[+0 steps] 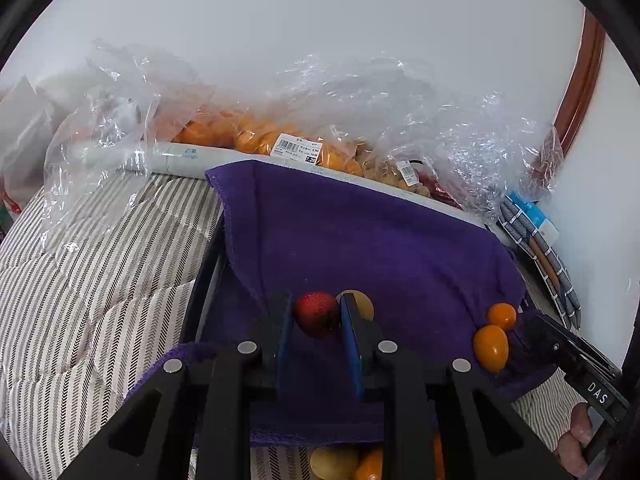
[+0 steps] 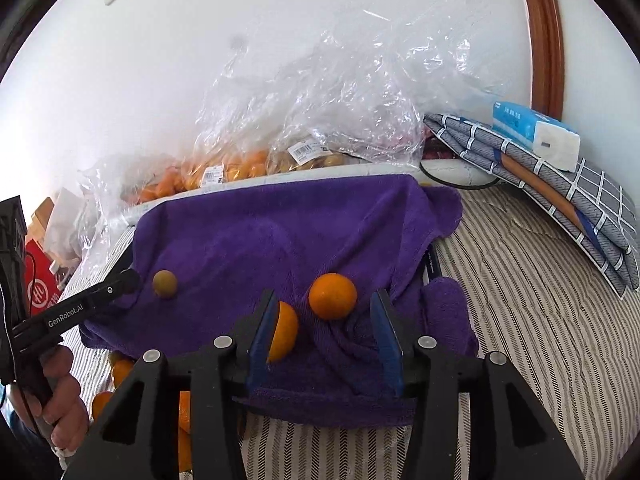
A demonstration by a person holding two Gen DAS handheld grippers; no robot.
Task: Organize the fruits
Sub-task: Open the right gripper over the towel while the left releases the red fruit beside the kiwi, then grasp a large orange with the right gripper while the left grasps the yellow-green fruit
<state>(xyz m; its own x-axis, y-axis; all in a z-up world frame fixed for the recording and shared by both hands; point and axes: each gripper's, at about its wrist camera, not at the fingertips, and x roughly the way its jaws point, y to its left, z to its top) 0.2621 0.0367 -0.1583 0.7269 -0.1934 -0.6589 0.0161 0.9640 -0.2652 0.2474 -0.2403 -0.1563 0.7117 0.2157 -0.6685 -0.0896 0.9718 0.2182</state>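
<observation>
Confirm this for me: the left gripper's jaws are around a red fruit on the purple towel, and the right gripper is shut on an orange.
Wrong on one count. The right gripper is open: the right wrist view shows its jaws spread wide, with two oranges lying loose on the purple towel between them. The rest stands: the left gripper does have the red fruit between its jaws.

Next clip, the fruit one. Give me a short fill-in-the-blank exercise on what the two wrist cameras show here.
1. The loose fruit lies on a towel whose colour is ____.
2. Between the fingers of the left gripper sits a fruit whose colour is ____.
3. The right gripper is ____, with two oranges between its fingers.
4. The bagged oranges are wrapped in clear ____.

Missing words: purple; red; open; plastic
</observation>
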